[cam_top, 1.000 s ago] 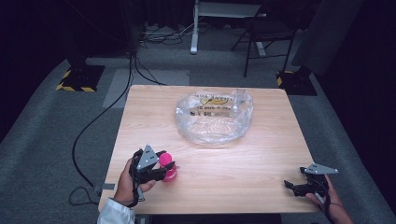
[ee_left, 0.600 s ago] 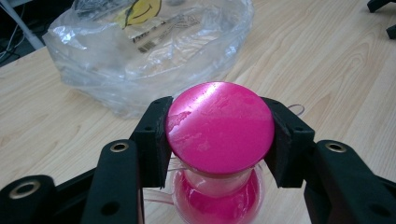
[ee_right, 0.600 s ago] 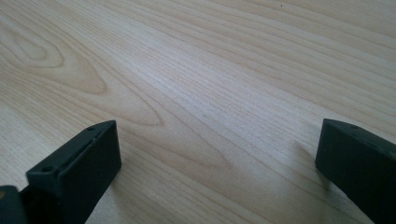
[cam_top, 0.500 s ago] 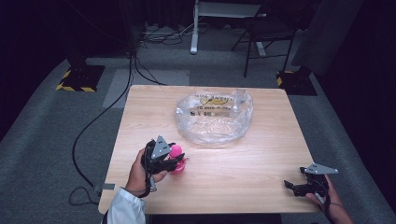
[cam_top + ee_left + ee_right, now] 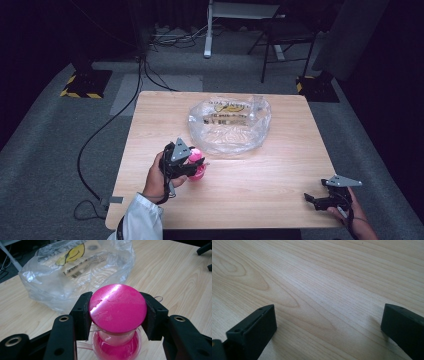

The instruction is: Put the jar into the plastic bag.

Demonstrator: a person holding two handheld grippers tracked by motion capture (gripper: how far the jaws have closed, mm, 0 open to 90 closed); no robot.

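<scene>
Left gripper view, left tool (image 5: 117, 315) clamped on pink bottle (image 5: 117, 312) cap, right tool (image 5: 328, 322) open

Grey carpet (image 5: 60, 150) is surrounding the wooden table (image 5: 280, 190); beyond it, what seems a chair (image 5: 287, 37) is standing in darkness.

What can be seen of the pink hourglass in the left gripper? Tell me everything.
The pink hourglass has a round, glossy magenta cap that looks like plastic, catching a streak of light. Below it, clear bulbs narrow to a waist, with pink filling in the lower one. It stands roughly upright, clamped at the cap's rim between the left gripper's black fingers. In the high view it sits over the wooden table, just in front of the clear plastic bag; whether its base touches the table cannot be told.
</scene>
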